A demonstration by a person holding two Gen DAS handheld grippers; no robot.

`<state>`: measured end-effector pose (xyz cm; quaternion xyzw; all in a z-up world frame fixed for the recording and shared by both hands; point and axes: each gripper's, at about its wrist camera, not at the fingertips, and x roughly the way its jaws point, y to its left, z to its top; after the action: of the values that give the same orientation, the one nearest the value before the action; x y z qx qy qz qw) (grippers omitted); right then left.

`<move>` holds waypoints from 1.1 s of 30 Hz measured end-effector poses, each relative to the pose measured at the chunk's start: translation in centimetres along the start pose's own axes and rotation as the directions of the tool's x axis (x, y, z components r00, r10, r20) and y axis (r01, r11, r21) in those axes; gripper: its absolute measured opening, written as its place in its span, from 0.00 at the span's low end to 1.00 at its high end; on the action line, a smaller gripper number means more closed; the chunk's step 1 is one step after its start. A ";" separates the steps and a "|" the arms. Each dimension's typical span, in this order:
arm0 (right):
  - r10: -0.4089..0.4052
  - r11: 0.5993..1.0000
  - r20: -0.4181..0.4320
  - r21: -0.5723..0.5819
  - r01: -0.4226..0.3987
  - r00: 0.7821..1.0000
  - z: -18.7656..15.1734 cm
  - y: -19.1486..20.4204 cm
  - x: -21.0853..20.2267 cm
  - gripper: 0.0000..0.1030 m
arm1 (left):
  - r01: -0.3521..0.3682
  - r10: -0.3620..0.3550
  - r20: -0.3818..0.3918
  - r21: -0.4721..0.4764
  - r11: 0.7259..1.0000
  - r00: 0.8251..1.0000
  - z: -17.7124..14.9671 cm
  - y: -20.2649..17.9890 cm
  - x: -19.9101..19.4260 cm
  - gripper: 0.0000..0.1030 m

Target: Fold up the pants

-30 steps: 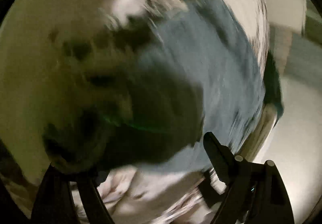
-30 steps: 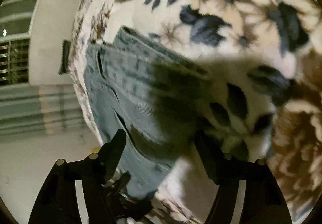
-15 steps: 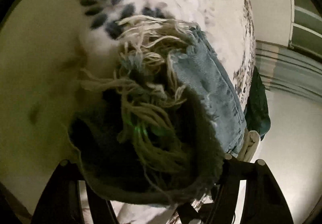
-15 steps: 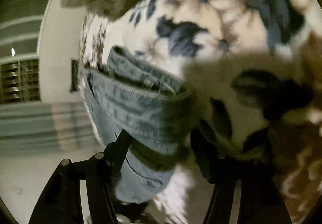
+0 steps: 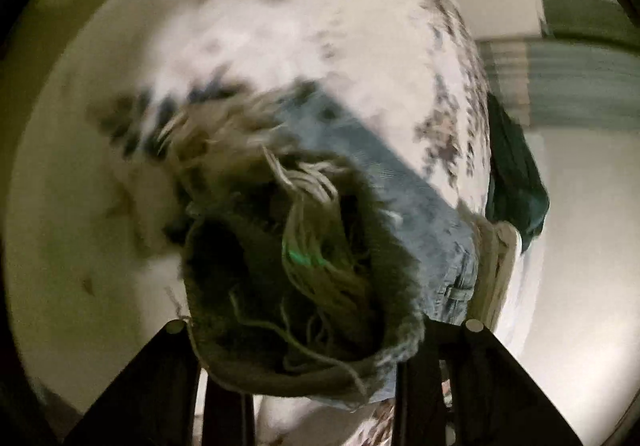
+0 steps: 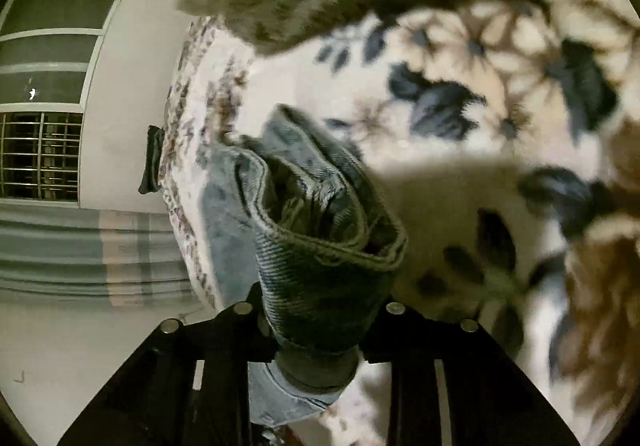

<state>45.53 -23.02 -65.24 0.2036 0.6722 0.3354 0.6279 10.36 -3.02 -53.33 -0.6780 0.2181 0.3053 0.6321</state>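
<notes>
— What colour are those pants (image 6: 320,246)?

— Faded blue denim, lighter where the light hits, with pale off-white threads fraying at the hem (image 5: 316,246).

— And the blanket (image 6: 460,77) under them?

— Cream, with dark blue leaves and tan flowers. Its edge (image 5: 448,141) has a small brownish speckled print, I think; it's blurred from this side.

— That cloth (image 5: 516,181) hanging off the side?

— Dark green. The curtain (image 6: 80,246) behind is grey-green with pale pinkish stripes, and the wall (image 6: 120,85) is plain off-white.

— The grippers?

— Black, both.

Floral blanket (image 6: 460,57) (blurry); barred window (image 6: 40,155); curtain (image 6: 60,250)
</notes>
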 end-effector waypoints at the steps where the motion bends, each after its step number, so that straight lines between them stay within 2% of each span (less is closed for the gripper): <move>1: -0.004 1.000 0.003 -0.003 0.004 1.000 -0.2 0.8 -0.6 0.27 | -0.006 0.006 -0.004 0.033 0.999 1.000 0.4 -1.5 -0.7 0.24; 3: -0.002 1.000 0.024 -0.007 0.002 1.000 -0.8 3.1 -2.8 0.26 | -0.007 0.009 -0.020 0.086 0.996 1.000 1.4 -3.5 -2.2 0.24; 5: -0.010 1.000 0.045 -0.003 0.010 0.999 -1.1 5.3 -4.8 0.25 | -0.007 0.013 -0.039 0.159 0.987 0.999 2.7 -7.3 -3.5 0.24; 6: -0.008 1.000 0.054 0.007 0.008 0.999 -1.0 5.4 -6.2 0.25 | -0.004 0.014 -0.052 0.186 0.983 0.999 2.5 -8.1 -4.2 0.24; 8: -0.009 1.000 0.084 0.028 0.007 0.996 -0.3 7.4 -8.9 0.24 | 0.013 0.009 -0.091 0.242 0.970 0.996 3.9 -12.6 -4.2 0.24; 10: -0.002 0.998 0.127 0.057 -0.006 0.992 0.6 9.4 -12.3 0.24 | 0.050 -0.014 -0.136 0.271 0.961 0.991 5.1 -15.9 -4.0 0.24; 11: 0.003 0.998 0.165 0.063 -0.013 0.986 1.5 10.8 -14.4 0.24 | 0.079 -0.030 -0.164 0.300 0.951 0.986 5.7 -19.1 -3.3 0.24; 12: 0.003 0.997 0.192 0.070 -0.017 0.981 2.1 11.0 -16.3 0.24 | 0.107 -0.049 -0.186 0.314 0.943 0.981 5.8 -20.8 -3.1 0.24; 14: 0.017 0.994 0.267 0.095 -0.044 0.963 4.1 12.9 -20.2 0.24 | 0.180 -0.096 -0.238 0.362 0.915 0.967 6.1 -27.0 -1.6 0.24; 15: 0.019 0.993 0.305 0.105 -0.053 0.952 5.1 13.7 -21.9 0.24 | 0.212 -0.118 -0.258 0.377 0.902 0.959 6.1 -29.3 -1.0 0.24; 17: 0.037 0.988 0.396 0.124 -0.093 0.918 8.0 15.5 -25.6 0.24 | 0.289 -0.164 -0.309 0.419 0.861 0.937 6.2 -36.2 1.3 0.24; 20: 0.040 0.981 0.522 0.140 -0.132 0.852 12.3 16.9 -29.9 0.24 | 0.396 -0.223 -0.386 0.458 0.796 0.895 5.6 -44.5 4.9 0.24; 23: 0.033 0.975 0.618 0.152 -0.161 0.786 16.3 16.5 -32.4 0.24 | 0.472 -0.248 -0.454 0.489 0.734 0.856 4.6 -50.6 9.8 0.24; 25: -0.002 0.976 0.665 0.164 -0.143 0.747 18.0 15.1 -33.2 0.24 | 0.491 -0.221 -0.495 0.522 0.698 0.840 3.3 -52.4 13.8 0.24; 26: -0.007 0.972 0.680 0.176 -0.154 0.733 18.5 13.6 -32.9 0.24 | 0.493 -0.202 -0.513 0.529 0.690 0.834 2.7 -52.3 16.2 0.24; 27: -0.021 0.966 0.683 0.201 -0.160 0.730 18.9 12.1 -32.4 0.24 | 0.493 -0.173 -0.537 0.538 0.683 0.826 2.1 -51.9 18.2 0.24; 28: -0.046 0.958 0.689 0.236 -0.163 0.723 19.0 9.8 -31.1 0.24 | 0.477 -0.125 -0.551 0.560 0.677 0.825 1.5 -51.1 20.8 0.24; 30: -0.092 0.942 0.676 0.296 -0.156 0.731 18.6 6.1 -28.4 0.24 | 0.440 -0.043 -0.567 0.588 0.679 0.823 0.9 -48.3 25.2 0.24; 31: -0.100 0.933 0.667 0.321 -0.164 0.738 18.1 4.5 -27.0 0.24 | 0.409 0.008 -0.570 0.599 0.688 0.822 0.7 -46.4 27.2 0.24; 33: -0.123 0.908 0.637 0.381 -0.172 0.761 16.9 1.5 -23.9 0.24 | 0.363 0.074 -0.571 0.610 0.704 0.818 0.5 -43.4 29.4 0.24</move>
<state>64.95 -35.28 -47.00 0.4449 0.4664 0.1010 0.7579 61.04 4.74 -42.23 -0.4632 0.4335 -0.0635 0.7704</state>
